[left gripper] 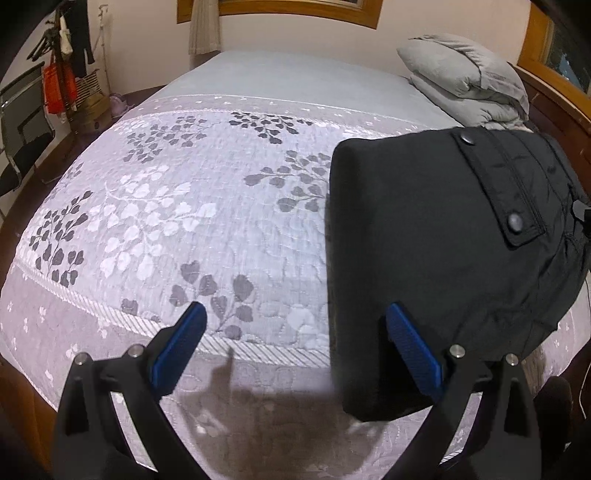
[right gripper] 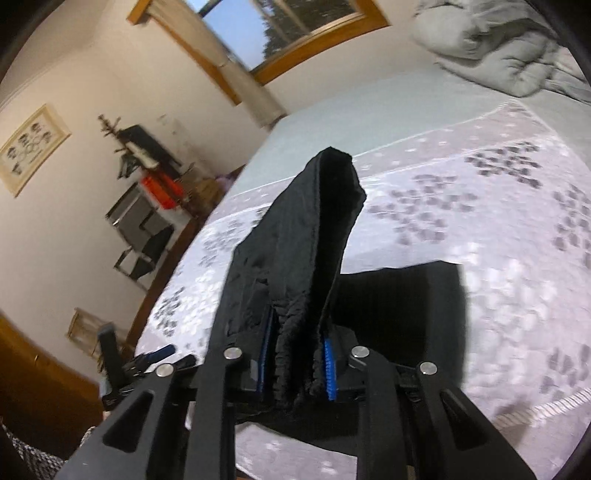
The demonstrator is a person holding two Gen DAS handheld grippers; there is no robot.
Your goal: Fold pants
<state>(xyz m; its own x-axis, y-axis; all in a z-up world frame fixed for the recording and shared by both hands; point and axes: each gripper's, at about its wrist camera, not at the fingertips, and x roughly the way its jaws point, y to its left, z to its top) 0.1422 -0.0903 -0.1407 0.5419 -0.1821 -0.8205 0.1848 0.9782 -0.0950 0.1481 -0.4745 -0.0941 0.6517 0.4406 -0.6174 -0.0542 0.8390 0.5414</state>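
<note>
Black pants (left gripper: 443, 258) on a leaf-patterned bed (left gripper: 184, 206), grey duvet (left gripper: 469, 77) behind.
Left claw (left gripper: 295, 347) gapes wide, holding nothing; right claw (right gripper: 295, 365) pinches the pants' lifted edge.

Right hand-held gripper (right gripper: 295, 363) clamped on a raised fold of black pants (right gripper: 295, 251), fleecy lining visible between blue pads (right gripper: 330, 369). Remainder of garment lying flat on leaf-patterned bedspread (right gripper: 480, 229) beyond. Grey duvet (right gripper: 509, 48) bunched at upper right. Wood-framed window (right gripper: 280, 29), framed picture (right gripper: 31, 147) and chair (right gripper: 142, 236) along wall at left.
</note>
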